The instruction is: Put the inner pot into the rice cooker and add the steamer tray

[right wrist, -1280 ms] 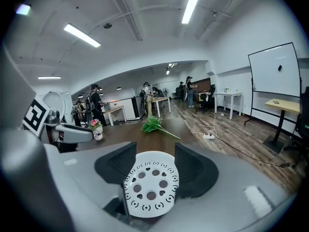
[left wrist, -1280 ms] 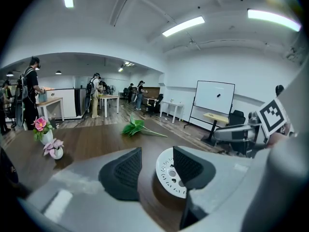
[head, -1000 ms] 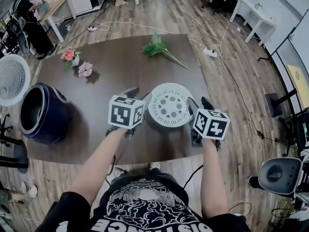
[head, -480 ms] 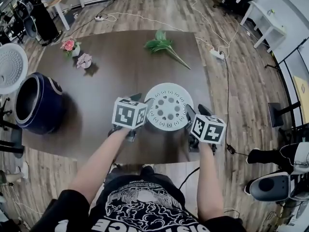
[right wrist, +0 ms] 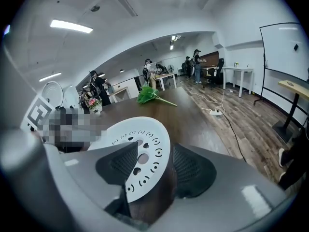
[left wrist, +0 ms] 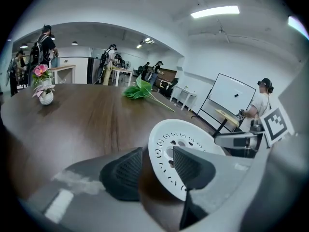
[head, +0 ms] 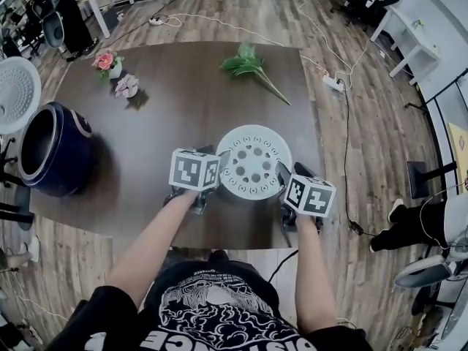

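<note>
The left gripper (left wrist: 154,154) was unclenched. Its jaws stood apart, astride the near-left rim of the white perforated steamer tray (head: 253,161). One ribbed pad was outside the rim with a sliver of gap showing, and the other lay over the tray's top face. The right gripper (right wrist: 155,152) stood the same way on the tray's near-right rim. Its jaws had just been closing with the rim between them, but the outer pad still showed a narrow gap, so it was not gripping either. Each gripper carried a cube with black and white square markers, and the person's bare forearms reached in from the near edge.

Under the tray, between each pair of jaws, showed a curved brown reflective wall that appeared to be the inner pot (right wrist: 152,198). The tray sat on top of it. This stack stood on the dark brown wooden table (head: 183,101), near the near edge and right of centre.

The dark blue rice cooker (head: 62,152) stood well apart at the table's left edge. It was open, with its white lid (head: 14,93) raised on the far-left side.

A pink flower in a small pot (head: 106,62) and a paler flower (head: 128,86) stood at the far-left corner. A green leafy sprig (head: 248,66) lay near the far edge.

Beyond the table, cables and a white power strip (head: 335,82) lay on the wood floor.
</note>
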